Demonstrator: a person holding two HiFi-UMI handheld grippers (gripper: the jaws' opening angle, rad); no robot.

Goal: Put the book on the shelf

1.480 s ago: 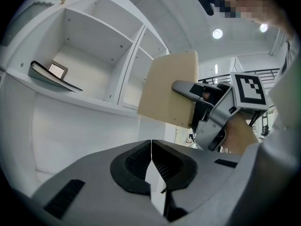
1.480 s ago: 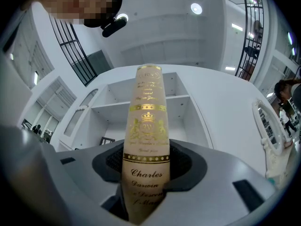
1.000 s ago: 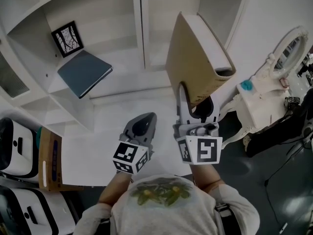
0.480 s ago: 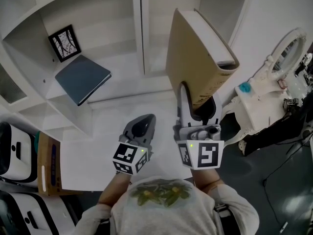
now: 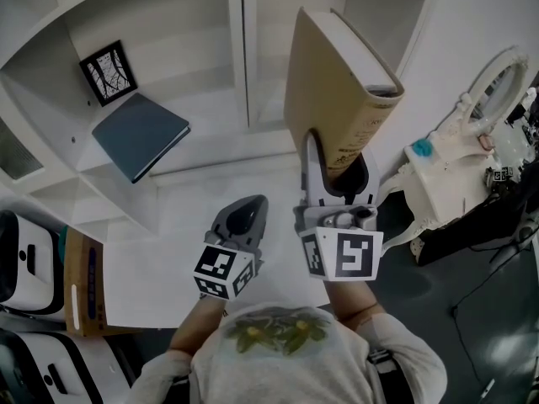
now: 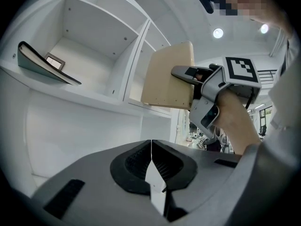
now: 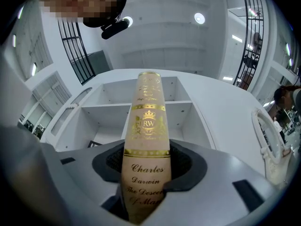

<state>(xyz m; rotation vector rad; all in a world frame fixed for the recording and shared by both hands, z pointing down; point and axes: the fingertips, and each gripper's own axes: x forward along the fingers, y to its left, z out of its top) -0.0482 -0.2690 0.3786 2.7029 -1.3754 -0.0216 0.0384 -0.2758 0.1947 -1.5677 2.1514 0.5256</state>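
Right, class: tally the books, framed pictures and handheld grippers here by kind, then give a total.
Books: 2, the tan book in the right gripper and the blue book lying on the shelf.
Framed pictures: 1, the framed picture near the blue book.
Grippers: 2, the right gripper and the left gripper.
Total: 5.

Head view looks steeply down; both gripper views face the shelf [image 5: 210, 116].
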